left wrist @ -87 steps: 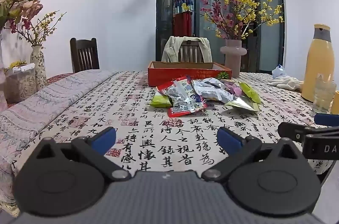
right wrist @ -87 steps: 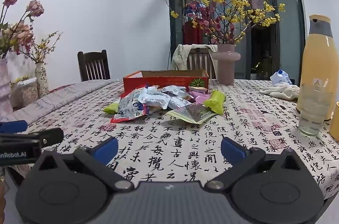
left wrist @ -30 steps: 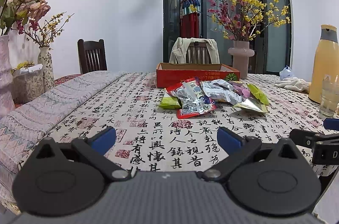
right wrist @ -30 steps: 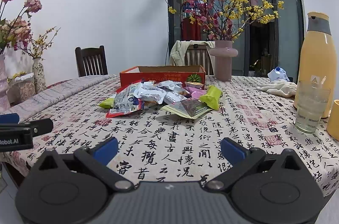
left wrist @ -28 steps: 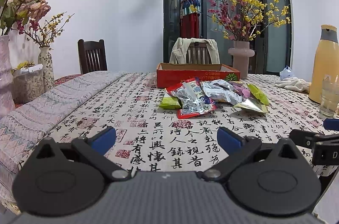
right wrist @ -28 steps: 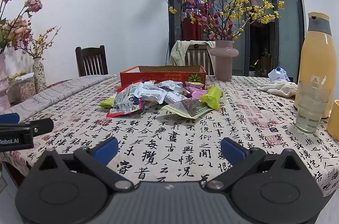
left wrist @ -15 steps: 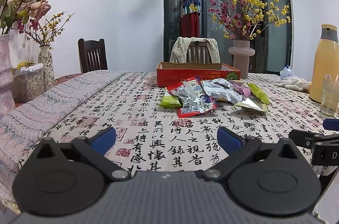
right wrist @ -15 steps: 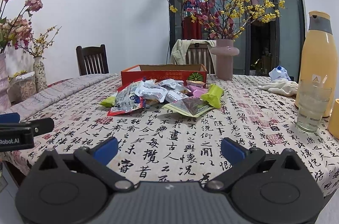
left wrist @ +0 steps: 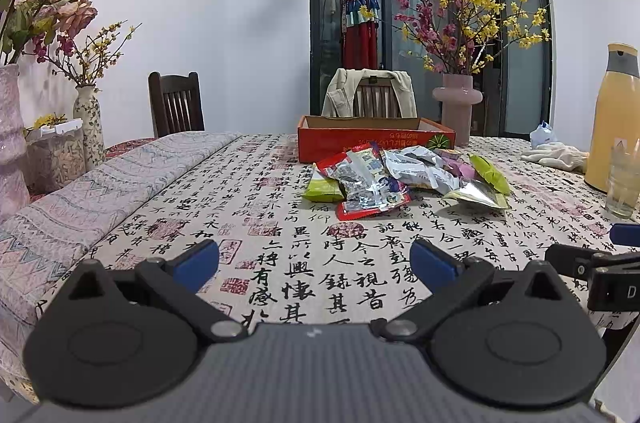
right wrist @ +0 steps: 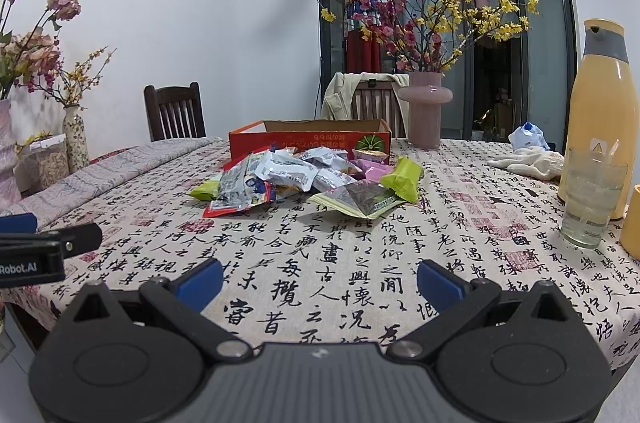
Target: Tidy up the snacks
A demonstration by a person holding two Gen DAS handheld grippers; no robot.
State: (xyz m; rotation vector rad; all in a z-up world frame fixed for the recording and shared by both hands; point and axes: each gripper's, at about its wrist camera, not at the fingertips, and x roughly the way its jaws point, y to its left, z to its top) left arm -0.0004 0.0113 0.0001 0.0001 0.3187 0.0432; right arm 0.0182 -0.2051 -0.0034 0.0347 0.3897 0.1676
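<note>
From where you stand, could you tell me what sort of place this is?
Most likely a home dining room: a table under a calligraphy-print cloth, wooden chairs around it, a vase of flowering branches, and snack packets piled before a red cardboard box.

Ahead of you the table (right wrist: 360, 263) wears a calligraphy-print cloth, with a pink vase (right wrist: 425, 113) of yellow and red blossoms at its far edge, a yellow flask (right wrist: 600, 111) and a glass (right wrist: 590, 199) to your right, white gloves (right wrist: 532, 157) behind them, and a jacket-draped chair (left wrist: 370, 99) beyond.
</note>
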